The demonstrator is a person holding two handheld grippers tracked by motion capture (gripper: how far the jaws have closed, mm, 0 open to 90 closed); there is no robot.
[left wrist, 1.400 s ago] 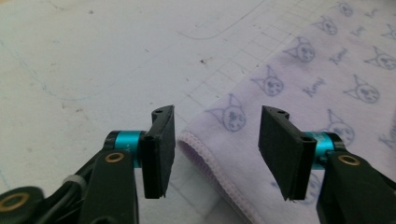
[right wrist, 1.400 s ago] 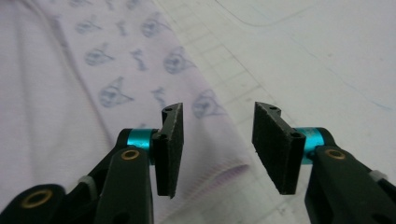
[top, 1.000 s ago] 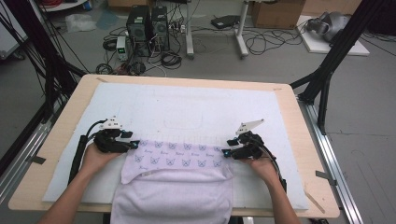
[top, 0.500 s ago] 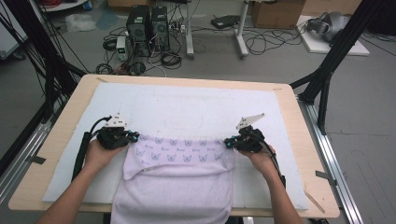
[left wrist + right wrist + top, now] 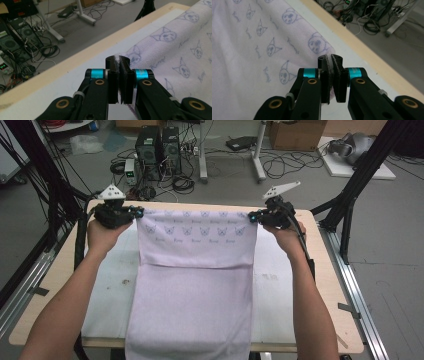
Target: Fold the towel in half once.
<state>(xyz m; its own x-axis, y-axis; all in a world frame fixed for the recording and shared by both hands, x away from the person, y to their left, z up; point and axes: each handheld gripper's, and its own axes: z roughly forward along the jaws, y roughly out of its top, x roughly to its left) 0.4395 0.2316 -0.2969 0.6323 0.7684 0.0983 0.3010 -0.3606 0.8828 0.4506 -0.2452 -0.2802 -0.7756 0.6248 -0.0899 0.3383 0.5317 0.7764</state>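
- Left claw is clamped on the far-left corner of the towel; in the left gripper view a sliver of white cloth shows pinched between its black jaws
- Right claw is likewise closed on the far-right corner; its own view shows cloth squeezed in the narrow gap
- Between the two claws the held edge runs taut, left to right, near the far edge of the counter; the towel's long axis runs from that edge toward the person, over the white mat, and its near end seems to hang past the counter's near edge, though the view cuts it off
- Each claw is equally near its own corner, so a next pull or lay-down would probably take both together
- Count: one towel; two claws; one mat; one counter
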